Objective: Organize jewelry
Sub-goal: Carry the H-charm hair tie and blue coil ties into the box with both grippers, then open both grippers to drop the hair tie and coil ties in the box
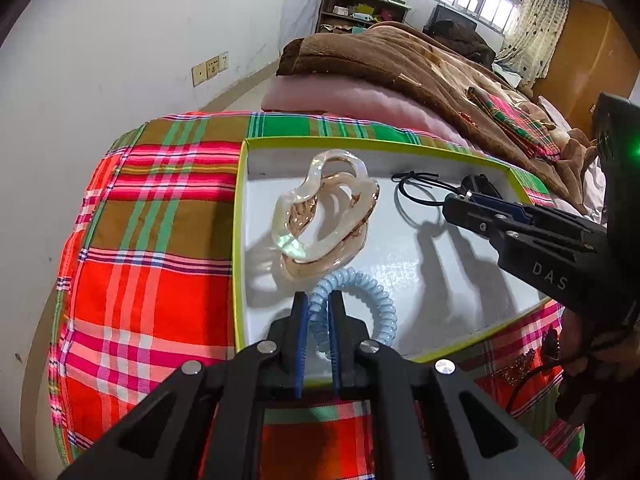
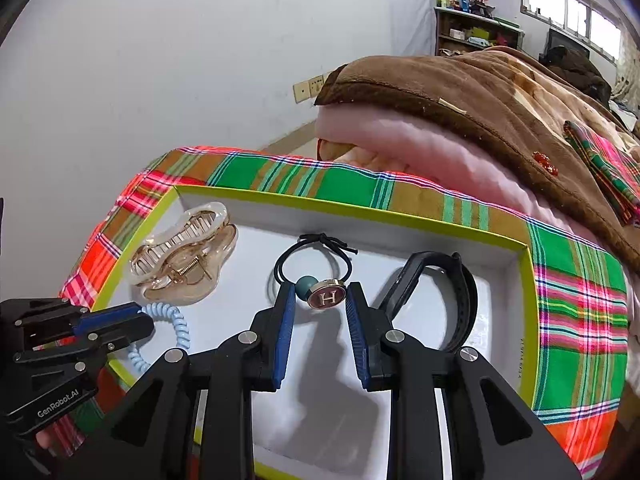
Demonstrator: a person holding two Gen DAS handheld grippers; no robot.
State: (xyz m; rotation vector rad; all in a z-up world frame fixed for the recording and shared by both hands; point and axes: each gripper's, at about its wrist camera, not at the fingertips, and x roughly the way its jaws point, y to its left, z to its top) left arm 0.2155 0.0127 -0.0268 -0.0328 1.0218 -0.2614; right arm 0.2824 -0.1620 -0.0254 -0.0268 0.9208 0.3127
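Left tongs clamp the blue coil tie low over the tray; right tongs, parted, straddle the charm tie. Clip and wristband already inside, so nearly finished.

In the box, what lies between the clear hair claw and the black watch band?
The black hair tie with its H charm lies between the hair claw and the watch band; the right wrist view shows this best.
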